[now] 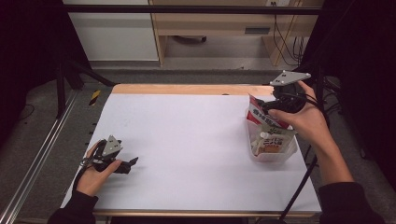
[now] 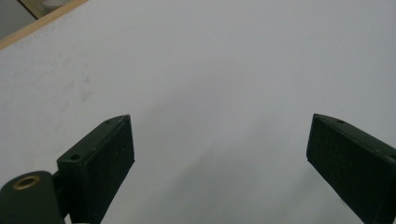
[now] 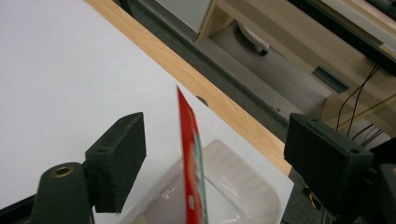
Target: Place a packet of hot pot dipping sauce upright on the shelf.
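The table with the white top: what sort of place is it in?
Probably a lab or workshop set up for recording. The table stands inside a dark metal frame, cables hang by wooden furniture behind, and a person works hand-held grippers over a clear tray.

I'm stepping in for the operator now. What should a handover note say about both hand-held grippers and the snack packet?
Right hand-held gripper: jaws open wide, the red-and-white snack packet edge-on between them with no pad pressing on it.
Left hand-held gripper: open, nothing between the jaws, low over the white table at its near left.
Packet stands in the clear plastic tray at the table's right side, its top sticking out above the rim.
Done: packet is in the tray and let go.
Left: probably just draw the right hand-held gripper clear.
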Demonstrator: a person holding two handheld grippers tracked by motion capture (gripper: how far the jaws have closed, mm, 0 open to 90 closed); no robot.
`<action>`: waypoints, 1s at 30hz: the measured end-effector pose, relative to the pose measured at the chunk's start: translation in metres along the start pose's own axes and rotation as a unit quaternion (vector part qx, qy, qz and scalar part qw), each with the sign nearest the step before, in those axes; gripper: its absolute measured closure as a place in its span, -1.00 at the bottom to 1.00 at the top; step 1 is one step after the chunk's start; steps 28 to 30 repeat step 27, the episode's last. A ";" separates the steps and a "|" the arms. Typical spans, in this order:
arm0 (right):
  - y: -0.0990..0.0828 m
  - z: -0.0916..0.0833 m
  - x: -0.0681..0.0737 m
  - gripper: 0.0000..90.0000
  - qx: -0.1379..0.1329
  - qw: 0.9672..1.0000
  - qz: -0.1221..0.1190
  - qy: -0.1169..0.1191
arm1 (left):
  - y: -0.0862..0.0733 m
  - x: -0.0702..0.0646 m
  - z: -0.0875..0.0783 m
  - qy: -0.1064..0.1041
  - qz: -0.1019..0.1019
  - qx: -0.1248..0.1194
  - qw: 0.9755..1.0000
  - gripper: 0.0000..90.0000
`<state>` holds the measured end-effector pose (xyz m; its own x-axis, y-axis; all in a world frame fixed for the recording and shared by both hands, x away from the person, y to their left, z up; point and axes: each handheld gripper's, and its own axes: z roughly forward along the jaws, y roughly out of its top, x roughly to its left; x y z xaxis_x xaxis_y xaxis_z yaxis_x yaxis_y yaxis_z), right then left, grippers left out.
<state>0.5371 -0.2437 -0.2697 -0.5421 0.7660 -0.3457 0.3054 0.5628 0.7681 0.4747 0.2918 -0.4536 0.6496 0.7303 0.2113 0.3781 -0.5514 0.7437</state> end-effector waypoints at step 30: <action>-0.049 0.037 0.181 -0.75 -0.060 0.990 0.076 0.102 | 0.000 -0.002 0.001 0.000 0.008 0.002 1.000 -0.84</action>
